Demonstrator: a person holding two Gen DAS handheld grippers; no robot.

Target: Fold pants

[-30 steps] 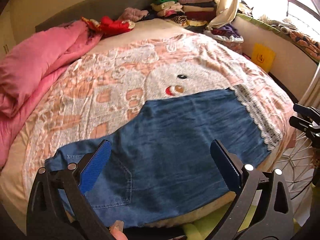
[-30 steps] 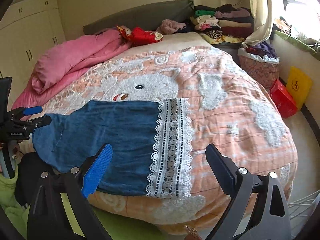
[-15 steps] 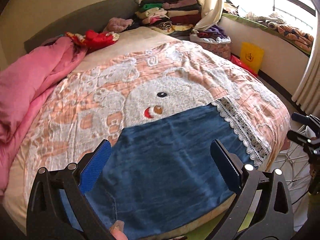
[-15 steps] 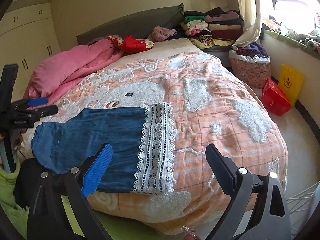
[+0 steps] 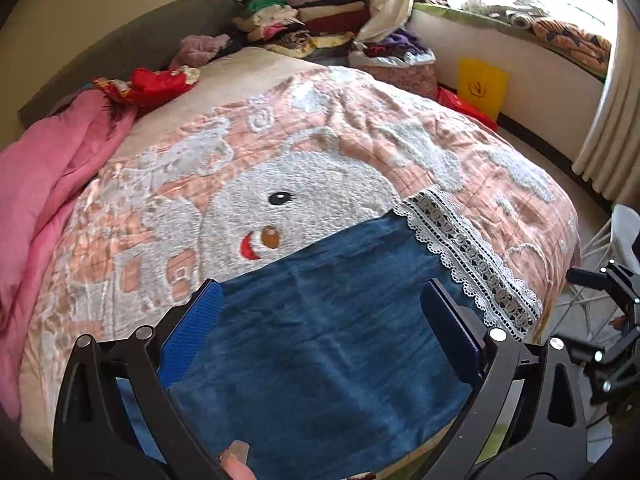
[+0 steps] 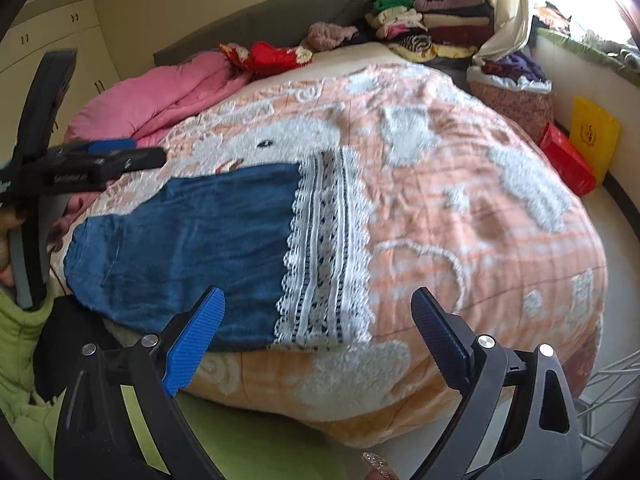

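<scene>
Blue denim pants with a white lace hem lie flat near the front edge of the bed. In the right wrist view the pants lie left of centre, with the lace hem toward the right. My left gripper is open and empty, hovering over the denim; it also shows in the right wrist view at the far left. My right gripper is open and empty, just in front of the lace hem at the bed's edge; it also shows in the left wrist view at the far right.
The bed has a peach quilt with a white animal pattern. A pink duvet lies at the left. Folded clothes are stacked at the headboard. A yellow bag and a red box stand on the floor by the window wall.
Both grippers have moved closer to the bed. The left gripper has shifted right along the pants, from the pocket end toward the lace hem. Both jaws stay open.
</scene>
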